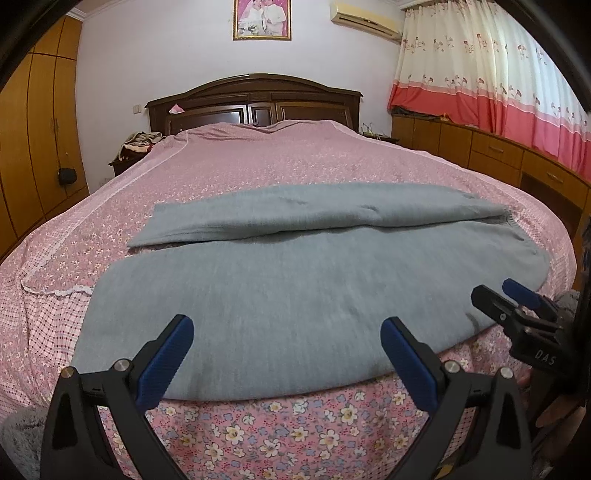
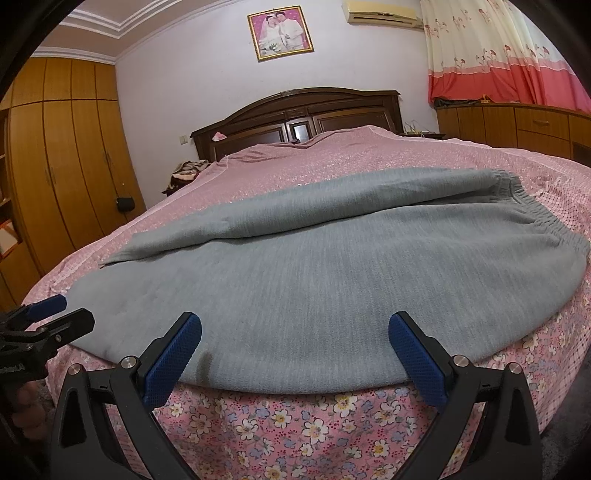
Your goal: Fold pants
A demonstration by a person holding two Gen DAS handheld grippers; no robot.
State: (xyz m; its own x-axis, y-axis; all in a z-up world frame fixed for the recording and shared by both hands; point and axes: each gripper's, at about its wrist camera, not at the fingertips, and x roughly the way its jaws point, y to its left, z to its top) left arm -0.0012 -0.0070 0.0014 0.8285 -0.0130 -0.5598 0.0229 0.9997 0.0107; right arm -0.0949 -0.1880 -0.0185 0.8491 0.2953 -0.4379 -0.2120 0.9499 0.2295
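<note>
Right at the foot of the bed, a pair of grey knit pants lies spread across the pink floral bedspread, its near edge running along the mattress edge just in front of both claws. The garment lies lengthwise from left to right: the elastic waistband is bunched at the right end, and the leg cuffs point to the left. The far leg is folded partly over on itself, leaving a long crease between it and the flatter near leg. The left claw hangs low over the near edge of the pants, its blue-padded fingers spread wide apart with nothing between them. The right claw is likewise gaping wide over the near edge further toward the waistband, empty, its blue pads just above the cloth. Each claw shows at the margin of the other's view, the right one near the waistband end. Beyond, a dark wooden headboard stands against the pale wall, with a framed wedding portrait above it, an air conditioner high at the right, and red and cream flowered curtains over low wooden cabinets. A tall wooden wardrobe fills the left side.
</note>
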